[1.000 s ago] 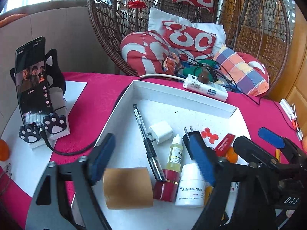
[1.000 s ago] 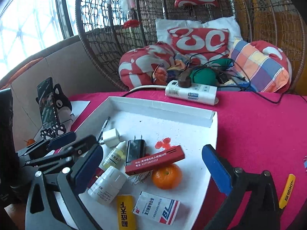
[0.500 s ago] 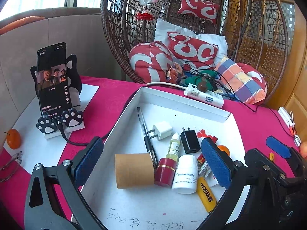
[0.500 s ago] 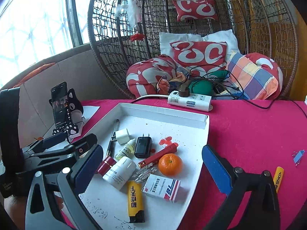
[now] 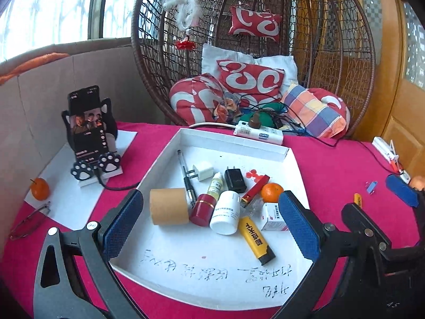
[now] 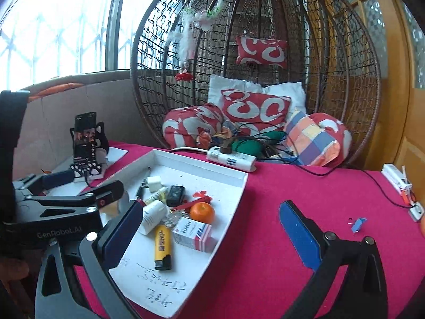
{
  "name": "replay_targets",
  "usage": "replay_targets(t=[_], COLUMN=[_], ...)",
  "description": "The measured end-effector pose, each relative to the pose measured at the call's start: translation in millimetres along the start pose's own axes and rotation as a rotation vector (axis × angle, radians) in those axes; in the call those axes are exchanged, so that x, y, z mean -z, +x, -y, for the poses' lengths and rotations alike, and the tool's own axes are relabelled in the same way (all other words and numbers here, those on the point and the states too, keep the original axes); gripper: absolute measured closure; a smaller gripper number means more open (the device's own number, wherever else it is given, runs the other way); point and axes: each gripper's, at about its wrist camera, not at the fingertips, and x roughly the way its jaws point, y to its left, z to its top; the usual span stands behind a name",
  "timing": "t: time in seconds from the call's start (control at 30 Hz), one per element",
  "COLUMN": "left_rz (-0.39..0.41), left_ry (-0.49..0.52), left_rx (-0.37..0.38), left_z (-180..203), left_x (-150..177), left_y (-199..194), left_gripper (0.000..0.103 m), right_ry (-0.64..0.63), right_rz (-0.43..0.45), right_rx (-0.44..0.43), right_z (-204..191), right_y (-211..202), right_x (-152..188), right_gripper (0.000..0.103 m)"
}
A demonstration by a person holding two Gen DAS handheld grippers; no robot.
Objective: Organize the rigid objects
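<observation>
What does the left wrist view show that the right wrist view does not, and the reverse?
Only the left wrist view shows the loose tangerine and the glasses on the white paper, and the tape roll unobstructed. Only the right wrist view shows the left gripper from the side. Both share the white tray, the yellow lighter, the tangerine in the tray and the phone.

On the worktop [image 5: 332, 164] the tray [image 5: 233, 141] holds a tape roll [image 5: 168, 210] left of a bottle [image 5: 225, 212]; a phone stand [image 5: 90, 143] sits left, a power strip [image 5: 259, 132] behind.
</observation>
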Motion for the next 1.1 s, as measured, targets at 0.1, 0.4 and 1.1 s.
replay_targets(t=[0.1,0.4,1.1], left_rz=[0.022,0.105,0.035], left_ry=[0.044,0.04,0.096], left_rx=[-0.127,-0.024,0.02], left_z=[10,31,66], left_x=[1,11,36], left_y=[-14,-59,-105], left_gripper=[0.0,0.001,0.001], right_ry=[-0.03,0.053,0.243], right_rz=[0.034,0.097,0.194], right_rx=[0.07,0.061,-0.037], right_z=[2,27,70], right_y=[-13,-51,-123], right_x=[2,7,29], right_gripper=[0.0,0.0,0.0])
